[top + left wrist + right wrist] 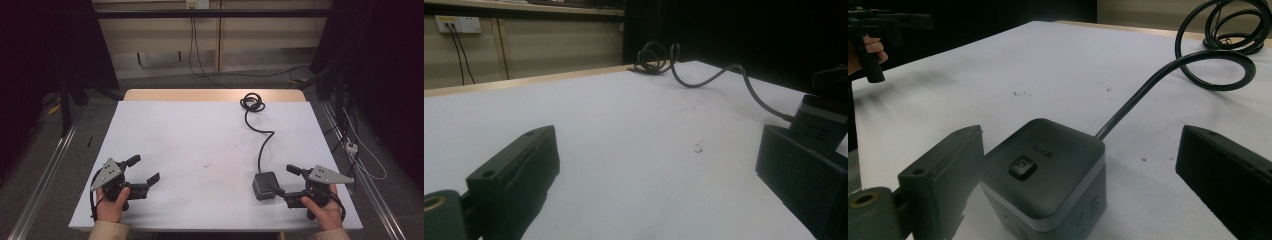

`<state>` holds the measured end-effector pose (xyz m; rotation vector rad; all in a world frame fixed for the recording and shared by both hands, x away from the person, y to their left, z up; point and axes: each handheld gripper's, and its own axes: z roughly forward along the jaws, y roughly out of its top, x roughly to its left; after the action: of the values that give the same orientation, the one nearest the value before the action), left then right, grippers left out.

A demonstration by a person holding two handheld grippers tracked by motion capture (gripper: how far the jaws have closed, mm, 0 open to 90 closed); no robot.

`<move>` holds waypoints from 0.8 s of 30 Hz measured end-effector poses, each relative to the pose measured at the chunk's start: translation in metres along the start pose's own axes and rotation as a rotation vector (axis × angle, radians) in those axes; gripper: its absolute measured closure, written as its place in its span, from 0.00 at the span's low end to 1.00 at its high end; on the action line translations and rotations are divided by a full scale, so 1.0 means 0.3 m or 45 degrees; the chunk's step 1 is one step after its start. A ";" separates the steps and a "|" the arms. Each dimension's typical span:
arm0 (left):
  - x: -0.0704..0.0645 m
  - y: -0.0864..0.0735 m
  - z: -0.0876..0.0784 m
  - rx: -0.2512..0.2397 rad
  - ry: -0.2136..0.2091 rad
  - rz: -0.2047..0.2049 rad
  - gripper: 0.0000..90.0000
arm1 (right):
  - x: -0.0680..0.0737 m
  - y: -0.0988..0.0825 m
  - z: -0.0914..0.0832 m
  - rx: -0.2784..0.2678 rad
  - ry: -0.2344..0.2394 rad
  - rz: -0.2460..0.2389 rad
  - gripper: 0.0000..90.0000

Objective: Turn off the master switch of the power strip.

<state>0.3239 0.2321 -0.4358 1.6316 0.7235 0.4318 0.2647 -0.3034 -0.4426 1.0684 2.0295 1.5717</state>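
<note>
Grippers low at near edge | right gripper (pixel 284 181) gaped around cube socket (pixel 264 185) | left gripper (pixel 145 169) gaped, empty | white table (pixel 200 135), dim room

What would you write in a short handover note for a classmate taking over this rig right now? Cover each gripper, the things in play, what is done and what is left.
Left gripper: open, holding nothing, near the table's left front.
Right gripper: open, jaws either side of the dark cube socket, not closed on it.
Cable: runs from the cube to a coil at the far edge.
Done: right gripper lined up on the cube.
Left: probably close and lift; nothing is grasped yet.
</note>
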 end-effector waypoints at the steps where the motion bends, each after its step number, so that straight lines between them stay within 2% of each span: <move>1: 0.000 0.000 0.000 0.001 0.000 0.001 0.04 | -0.002 -0.001 -0.001 -0.001 0.002 0.001 0.06; 24: 0.001 0.000 -0.002 -0.001 0.001 -0.001 0.04 | -0.009 -0.013 -0.013 -0.008 -0.012 -0.001 0.06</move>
<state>0.3238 0.2326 -0.4358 1.6307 0.7242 0.4318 0.2626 -0.3083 -0.4454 1.0704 2.0175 1.5685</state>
